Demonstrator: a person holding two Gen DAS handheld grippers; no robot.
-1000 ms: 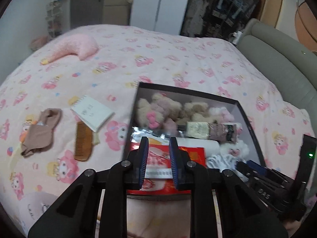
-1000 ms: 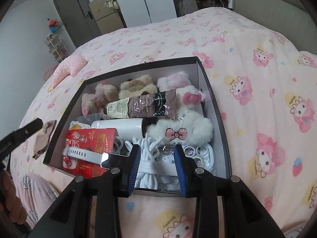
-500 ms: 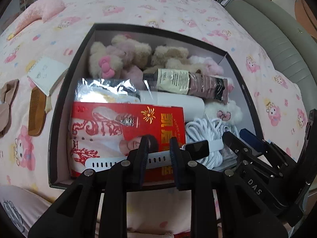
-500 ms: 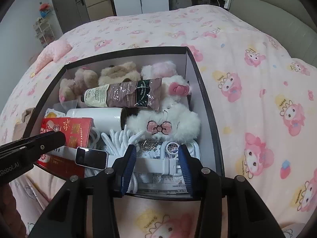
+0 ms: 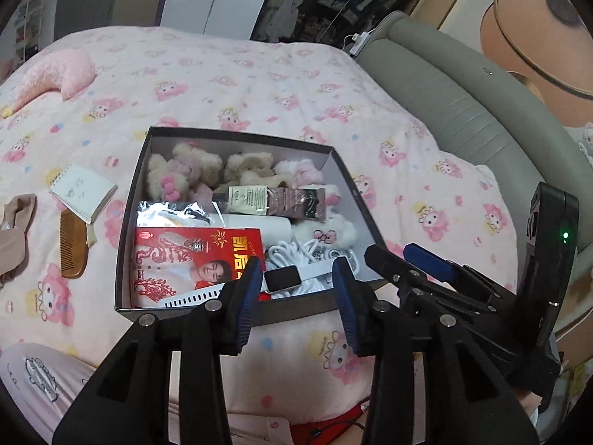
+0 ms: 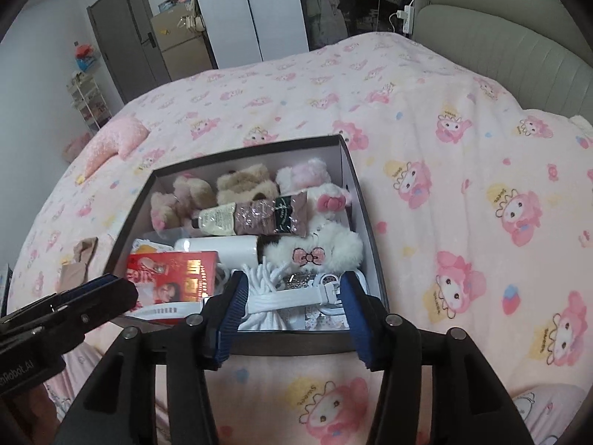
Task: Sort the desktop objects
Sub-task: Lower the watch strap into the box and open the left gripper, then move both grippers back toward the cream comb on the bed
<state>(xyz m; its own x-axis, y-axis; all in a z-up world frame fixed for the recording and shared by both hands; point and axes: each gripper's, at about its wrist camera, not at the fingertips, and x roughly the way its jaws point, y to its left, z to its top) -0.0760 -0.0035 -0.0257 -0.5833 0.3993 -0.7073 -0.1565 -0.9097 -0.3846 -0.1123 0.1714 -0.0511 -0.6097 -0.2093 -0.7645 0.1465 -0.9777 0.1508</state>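
A dark box (image 5: pixel 128 230) (image 6: pixel 365 218) on the bed holds plush toys, a cream tube (image 5: pixel 274 202) (image 6: pixel 255 217), a white bottle, a red packet (image 5: pixel 185 263) (image 6: pixel 166 274), white cable and a white smartwatch (image 5: pixel 283 278). The watch lies across the packet and cable at the box's near edge; its strap shows in the right wrist view (image 6: pixel 292 298). My left gripper (image 5: pixel 296 278) is open and empty just above the near edge, its jaws either side of the watch face. My right gripper (image 6: pixel 292 296) is open and empty over the near right corner.
On the pink blanket left of the box lie a notepad (image 5: pixel 83 193), a wooden comb (image 5: pixel 74 244) and a beige sock (image 5: pixel 15 230) (image 6: pixel 79 263). A pink crescent pillow (image 5: pixel 55 78) (image 6: pixel 115 141) lies far left. A grey headboard (image 5: pixel 463 111) stands at right.
My left gripper, shut on the watch strap before, has opened and pulled back, leaving the watch in the box. My right gripper has opened wider and drawn back a little.
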